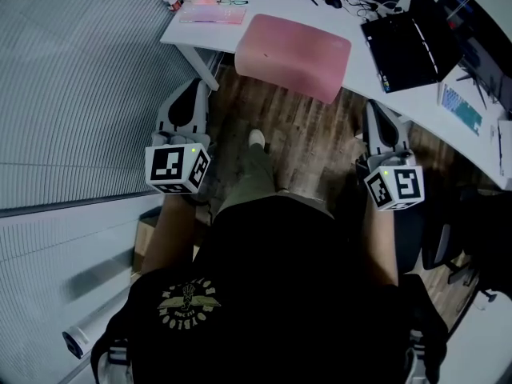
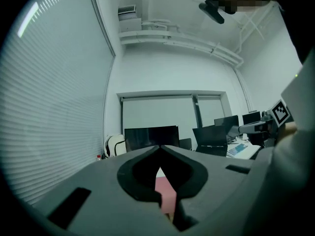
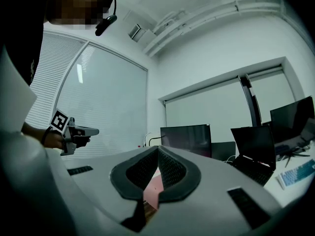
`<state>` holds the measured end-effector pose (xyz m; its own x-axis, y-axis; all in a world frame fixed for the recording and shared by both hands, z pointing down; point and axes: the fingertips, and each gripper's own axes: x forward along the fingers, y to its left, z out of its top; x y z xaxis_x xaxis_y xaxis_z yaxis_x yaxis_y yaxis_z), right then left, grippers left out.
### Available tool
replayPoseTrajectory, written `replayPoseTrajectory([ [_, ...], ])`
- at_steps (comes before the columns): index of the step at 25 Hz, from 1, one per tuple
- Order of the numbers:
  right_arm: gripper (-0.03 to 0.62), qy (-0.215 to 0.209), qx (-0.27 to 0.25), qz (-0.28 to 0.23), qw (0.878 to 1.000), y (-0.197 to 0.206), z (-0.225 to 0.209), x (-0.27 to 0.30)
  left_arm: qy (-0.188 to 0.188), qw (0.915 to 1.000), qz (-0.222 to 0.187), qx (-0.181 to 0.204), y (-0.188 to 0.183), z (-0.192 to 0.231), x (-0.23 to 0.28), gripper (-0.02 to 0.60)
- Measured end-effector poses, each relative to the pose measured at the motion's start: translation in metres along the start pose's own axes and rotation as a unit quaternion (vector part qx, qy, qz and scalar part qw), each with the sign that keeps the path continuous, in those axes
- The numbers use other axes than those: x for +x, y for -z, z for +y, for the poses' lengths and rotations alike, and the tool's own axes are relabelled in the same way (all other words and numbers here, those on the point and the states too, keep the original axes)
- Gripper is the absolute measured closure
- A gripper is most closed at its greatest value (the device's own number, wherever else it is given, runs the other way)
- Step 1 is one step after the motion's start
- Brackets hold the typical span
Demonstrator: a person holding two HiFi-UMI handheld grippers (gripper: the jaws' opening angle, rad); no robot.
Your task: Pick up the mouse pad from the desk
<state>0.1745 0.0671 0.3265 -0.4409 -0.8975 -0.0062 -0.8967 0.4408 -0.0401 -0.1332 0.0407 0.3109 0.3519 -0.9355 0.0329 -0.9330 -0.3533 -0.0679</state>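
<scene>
Likely light and floppy, mouse pad (image 1: 292, 54) – best pinched at edge overhanging counter (image 1: 362, 66); left tongs (image 1: 194, 88), right tongs (image 1: 374, 107) clenched, empty.

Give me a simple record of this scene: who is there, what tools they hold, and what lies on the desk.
Person: stands facing the desk, one gripper in each hand
Left gripper: jaws shut, empty, short of the desk
Right gripper: jaws shut, empty, short of the desk
Mouse pad: pink, at the desk's near edge, untouched
Also on desk: open black laptop, light blue keyboard
Floor: wood
</scene>
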Motion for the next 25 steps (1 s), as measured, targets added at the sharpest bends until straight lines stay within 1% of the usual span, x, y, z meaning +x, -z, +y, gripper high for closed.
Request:
replayPoseTrajectory([
  [3, 0.592, -0.001, -0.005, 0.010, 1.000, 0.004, -0.002, 0.002, 0.015, 0.9999, 0.004, 0.007, 0.003, -0.013, 0.016, 0.574],
  [6, 0.592, 0.006, -0.003, 0.020, 1.000, 0.010, -0.011, 0.000, 0.026, 0.9996, 0.007, 0.006, 0.008, -0.025, 0.027, 0.574],
  [10, 0.592, 0.014, 0.000, 0.018, 1.000, 0.011, -0.020, 0.002, 0.043, 0.9989, 0.013, 0.008, 0.018, -0.035, 0.034, 0.574],
  [17, 0.592, 0.011, 0.009, 0.023, 1.000, 0.025, -0.024, 0.015, 0.043, 0.9987, 0.021, 0.016, 0.024, -0.027, 0.050, 0.574],
  [21, 0.592, 0.003, 0.013, 0.034, 0.999, 0.040, -0.024, 0.034, 0.042, 0.9986, 0.031, 0.011, 0.040, -0.019, 0.060, 0.574],
  [25, 0.592, -0.002, 0.018, 0.045, 0.999, 0.049, -0.030, 0.061, 0.041, 0.9982, 0.041, 0.012, 0.048, -0.009, 0.078, 0.574],
])
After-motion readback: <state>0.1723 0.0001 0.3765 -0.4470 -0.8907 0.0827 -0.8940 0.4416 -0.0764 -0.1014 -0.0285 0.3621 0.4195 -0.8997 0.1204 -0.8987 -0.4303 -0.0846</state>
